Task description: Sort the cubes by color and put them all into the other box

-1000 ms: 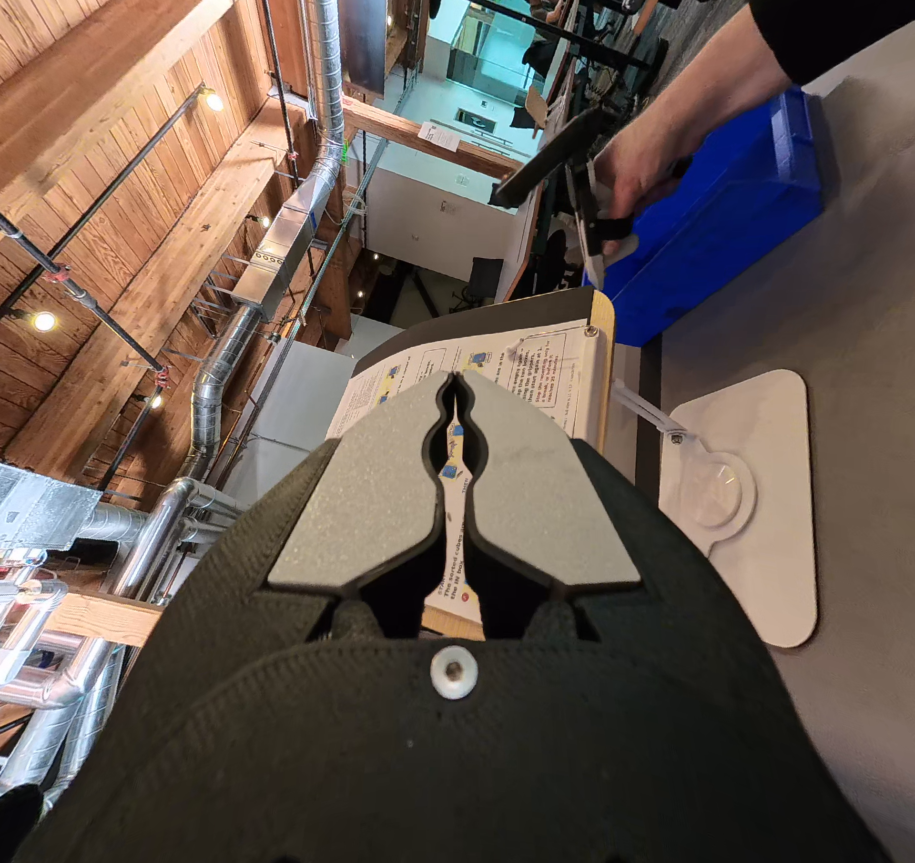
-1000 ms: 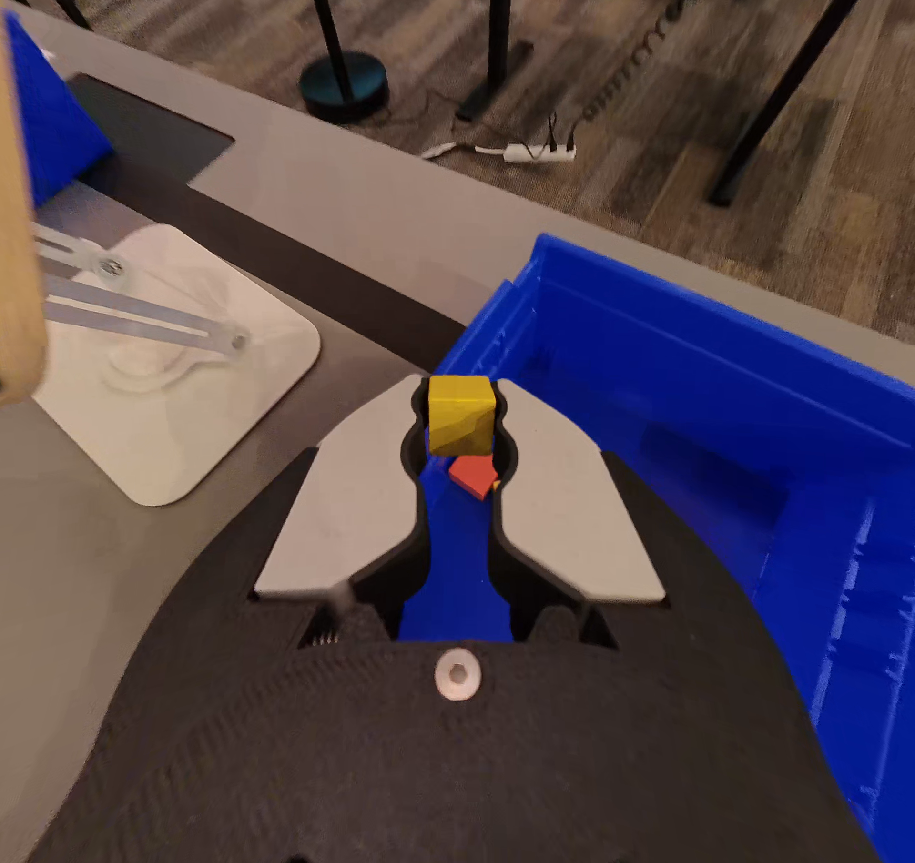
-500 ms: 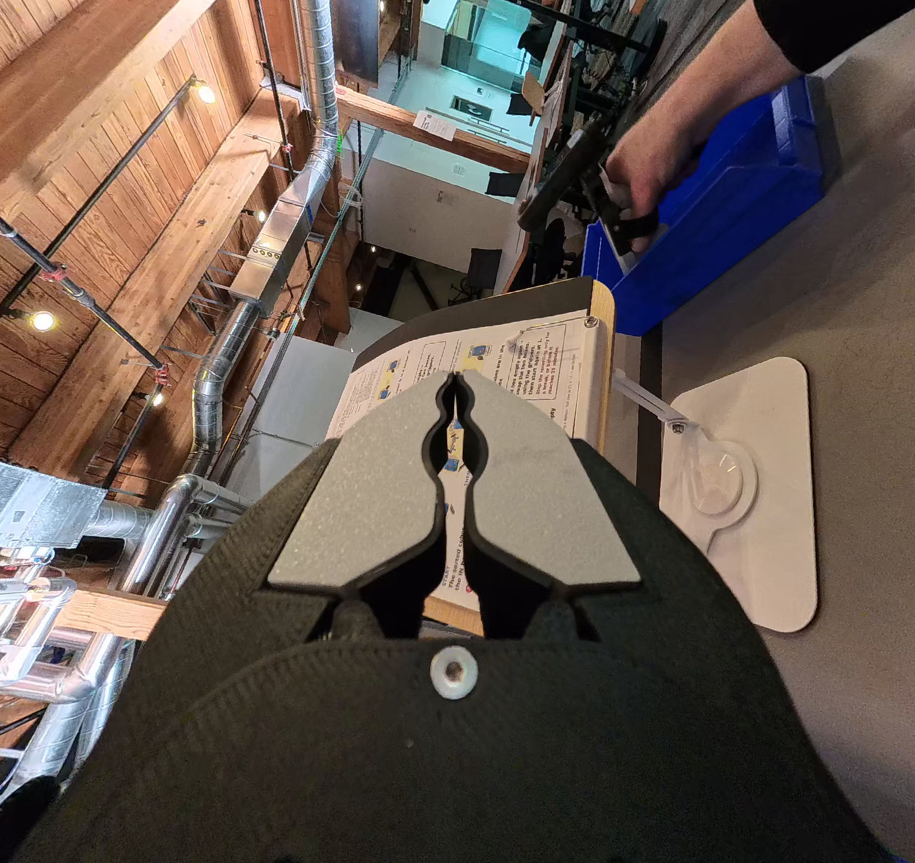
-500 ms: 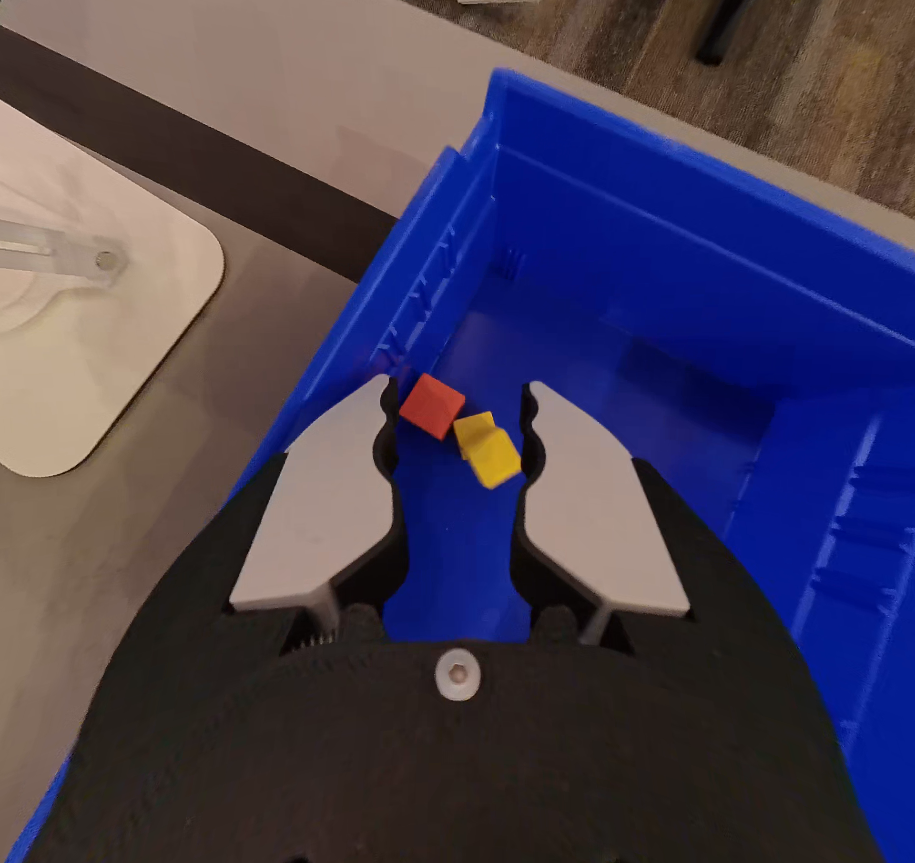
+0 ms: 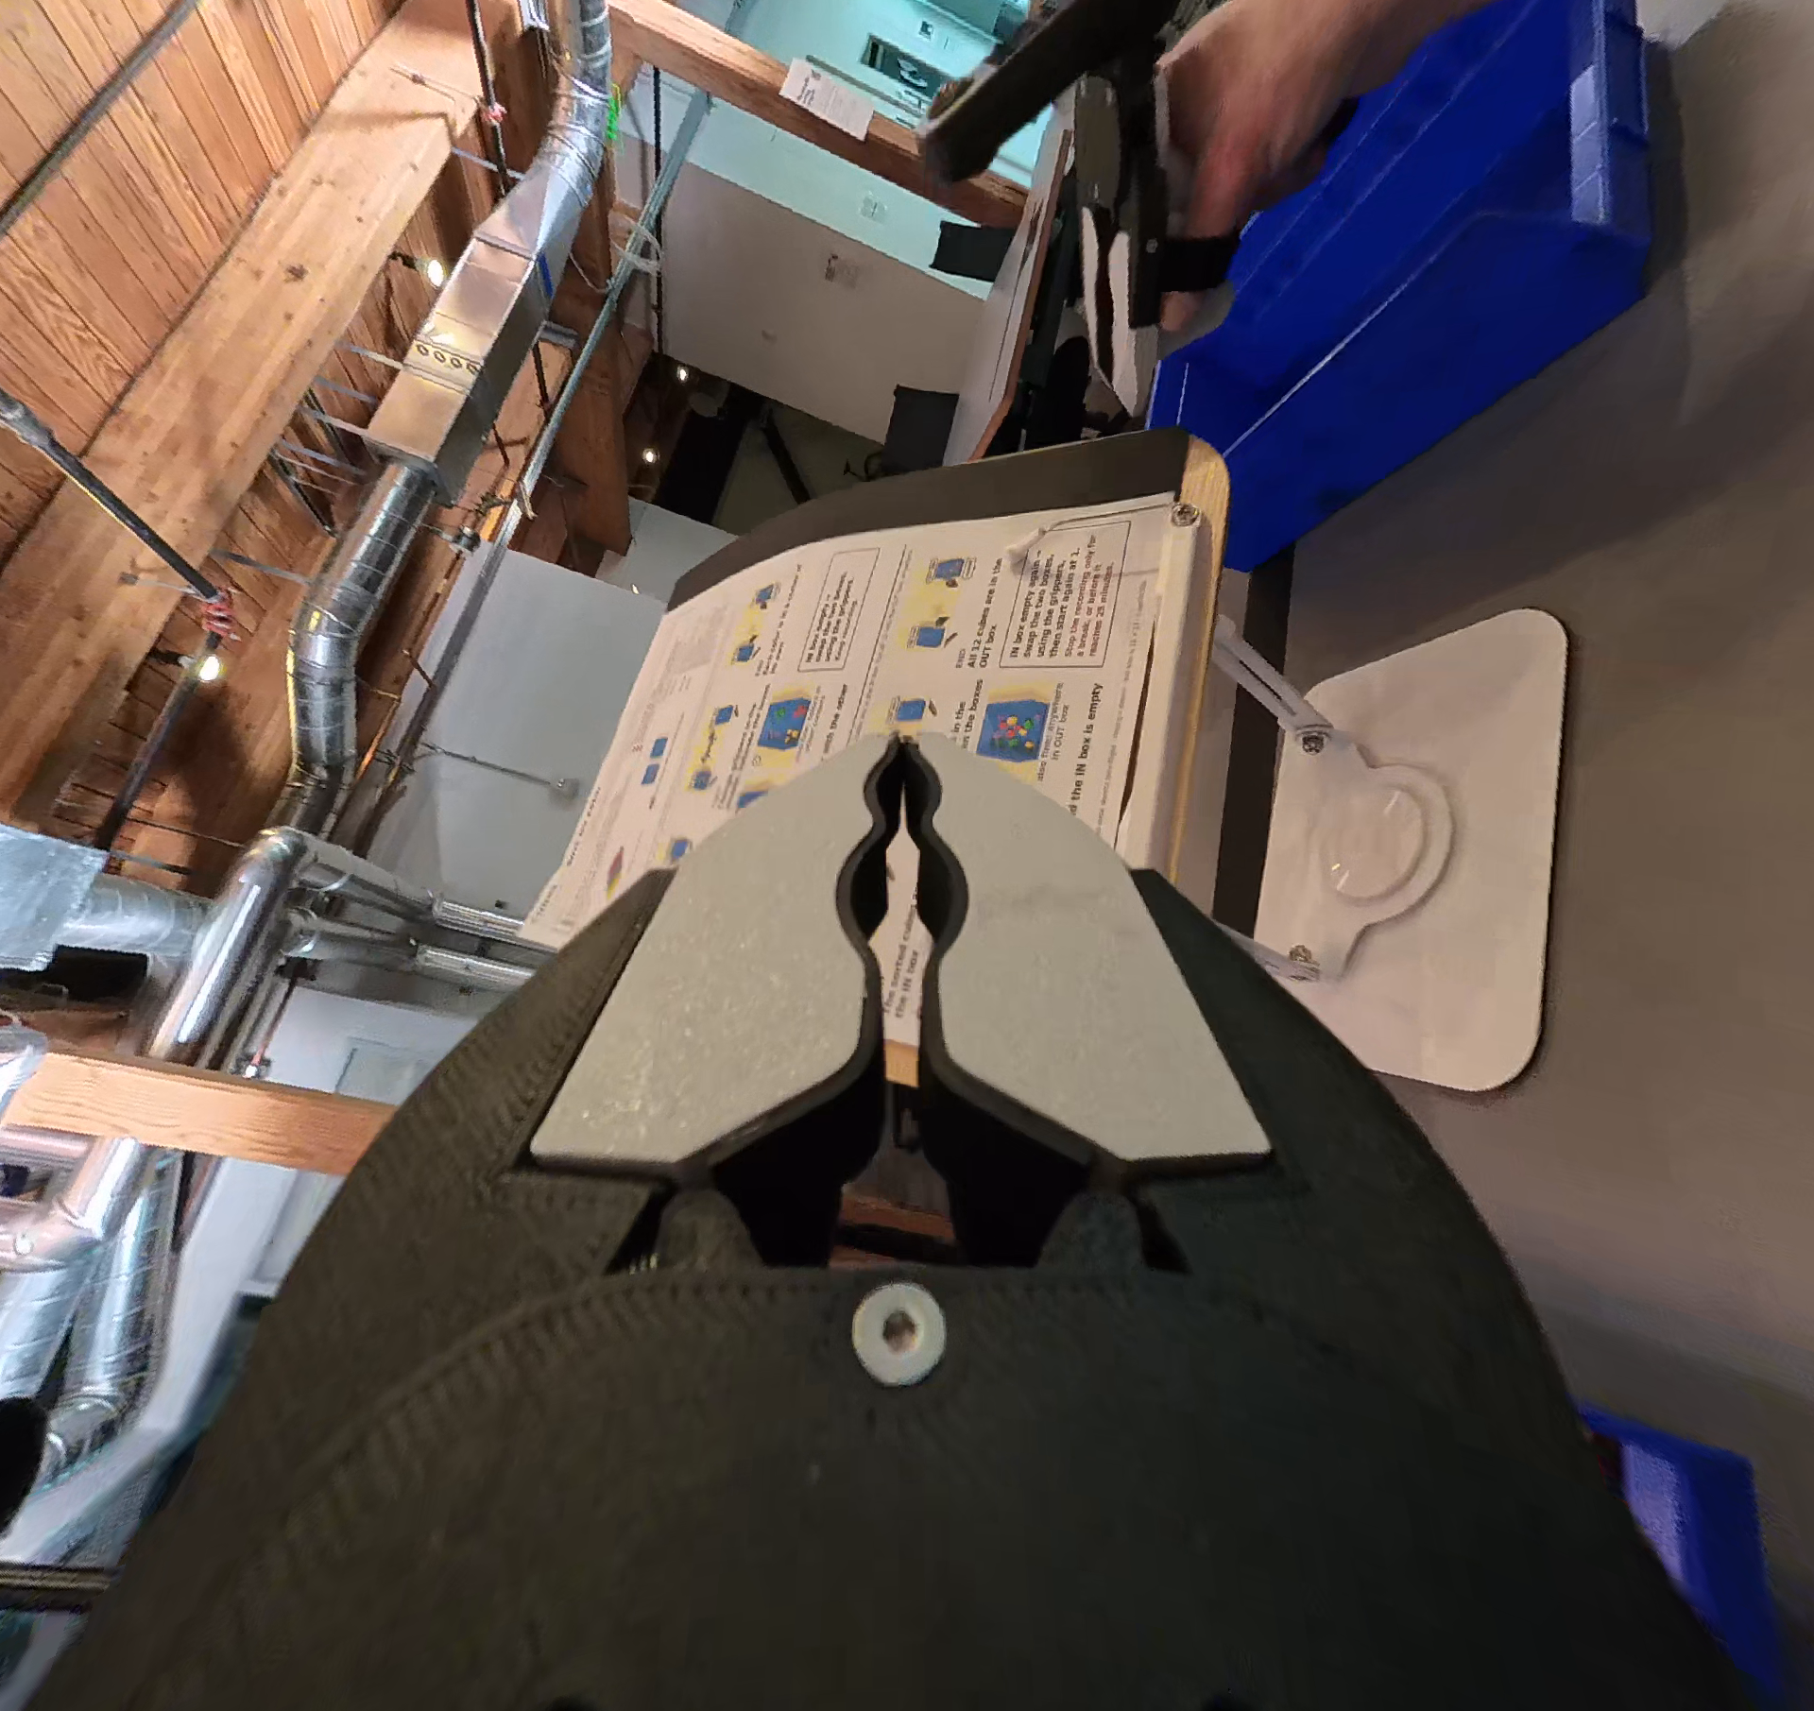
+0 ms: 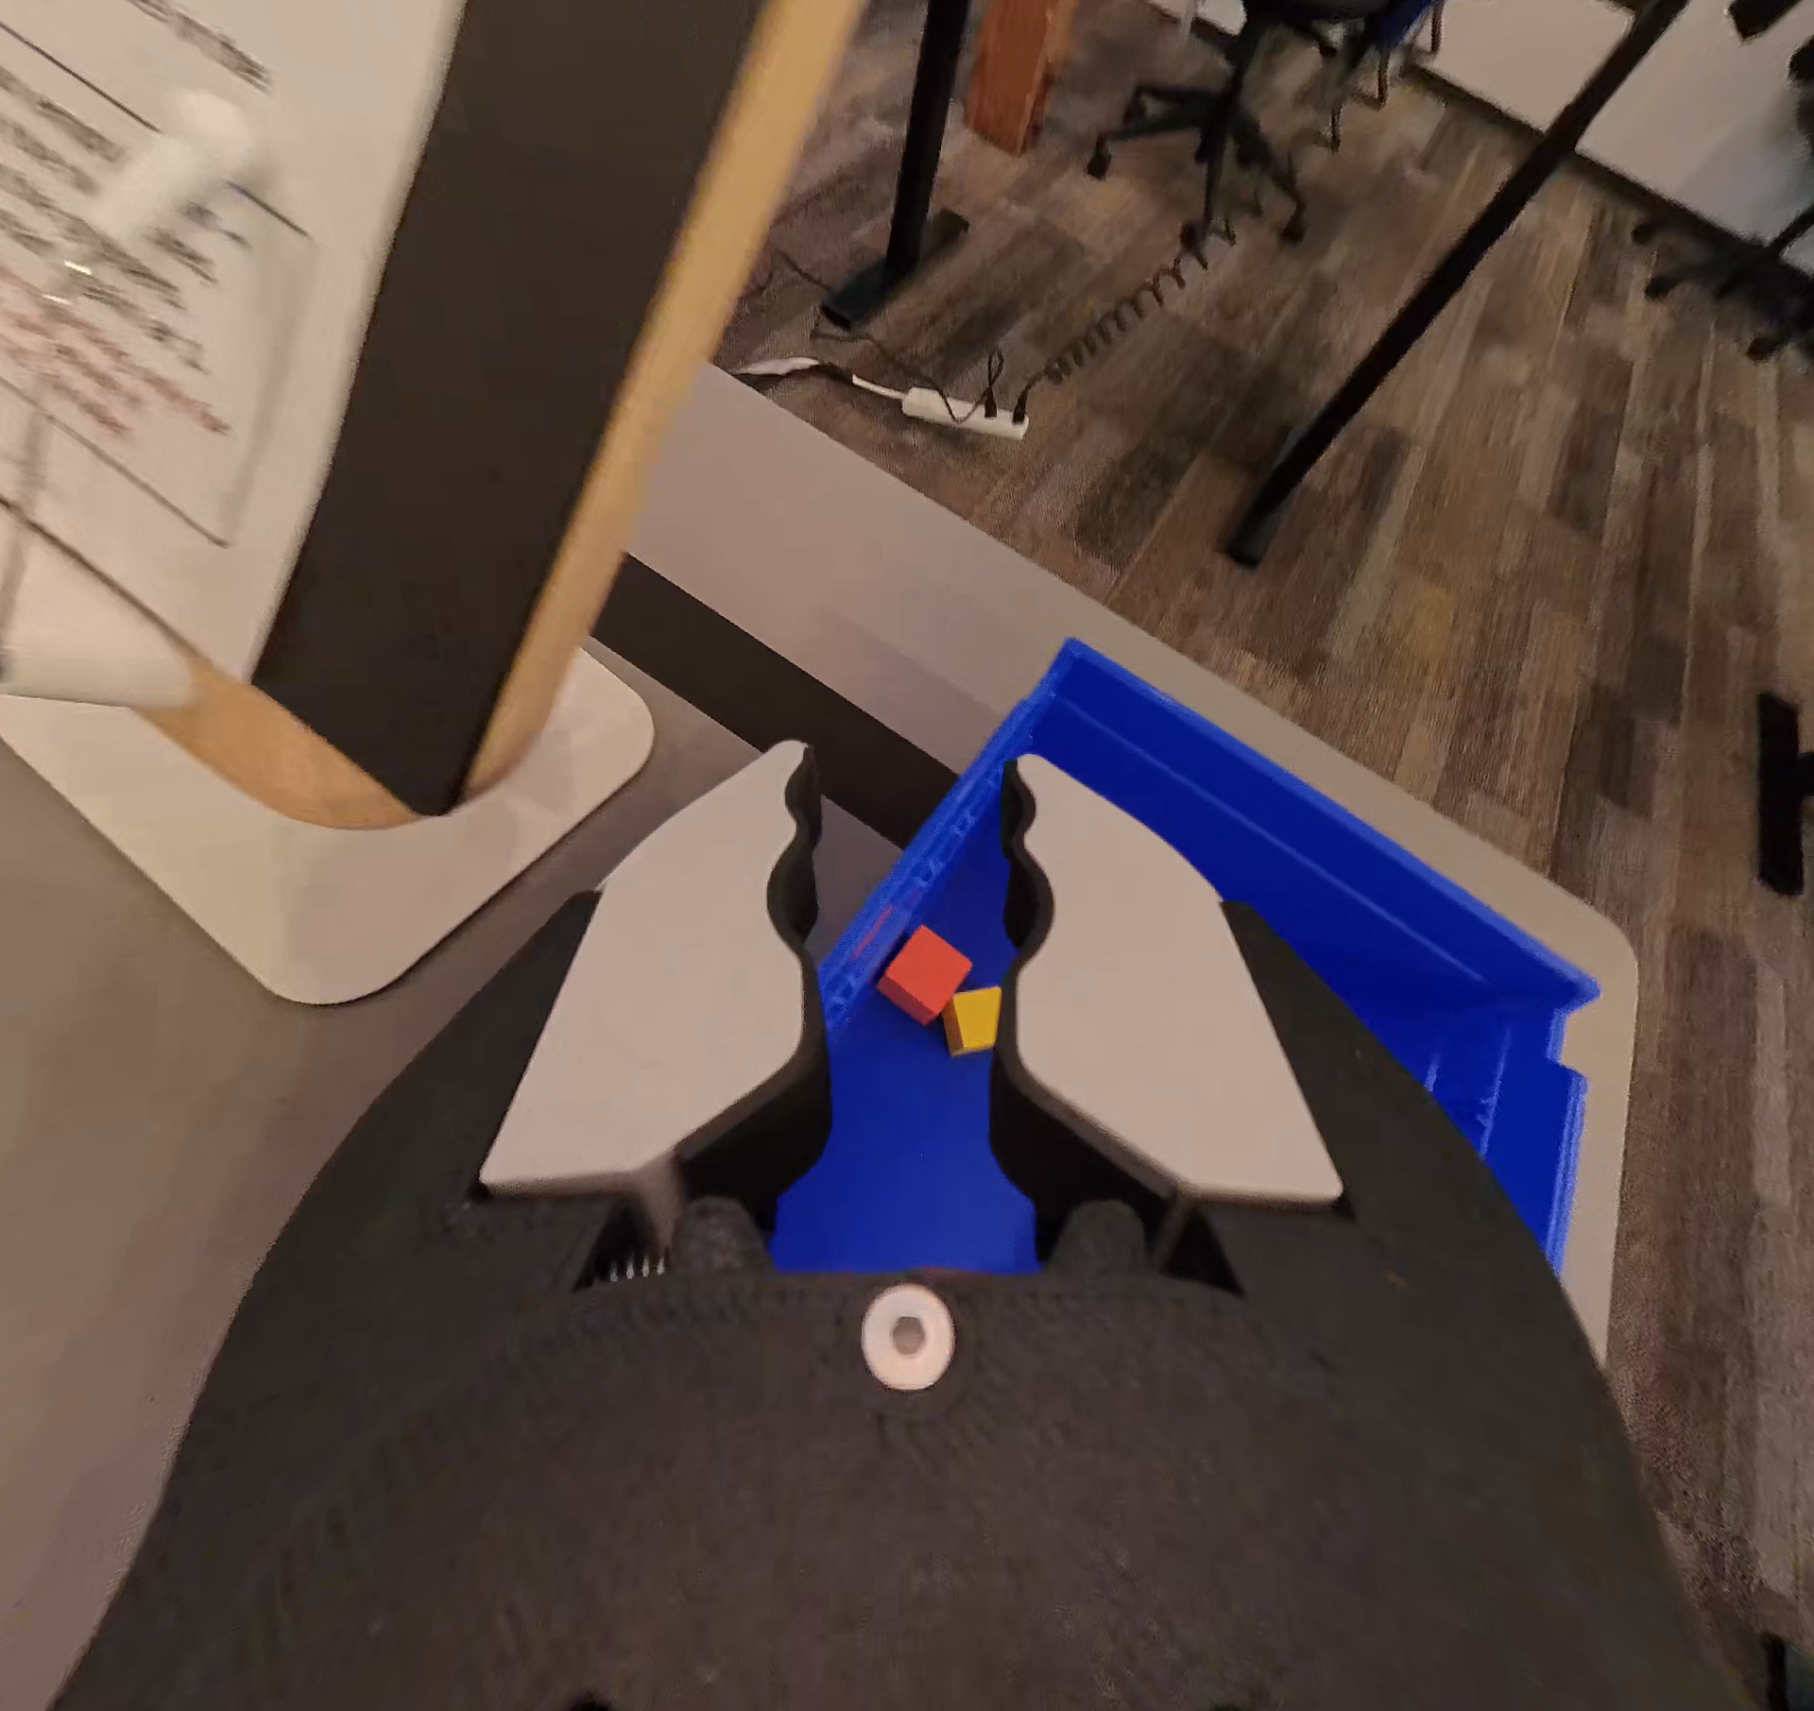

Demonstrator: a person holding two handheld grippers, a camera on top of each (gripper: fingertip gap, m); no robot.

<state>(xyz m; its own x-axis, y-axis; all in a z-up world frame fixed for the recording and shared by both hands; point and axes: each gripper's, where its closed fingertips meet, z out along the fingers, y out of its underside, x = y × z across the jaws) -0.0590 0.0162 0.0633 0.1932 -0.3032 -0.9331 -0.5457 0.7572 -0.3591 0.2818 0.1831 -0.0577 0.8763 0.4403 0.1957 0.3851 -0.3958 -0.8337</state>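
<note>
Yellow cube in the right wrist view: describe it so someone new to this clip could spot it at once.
Find the blue box at the table's far corner, beyond the open right claw. On its floor, near the left wall, two cubes lie side by side. The yellow cube is the nearer one, just right of the red cube and partly hidden by the claw's right finger.
</note>
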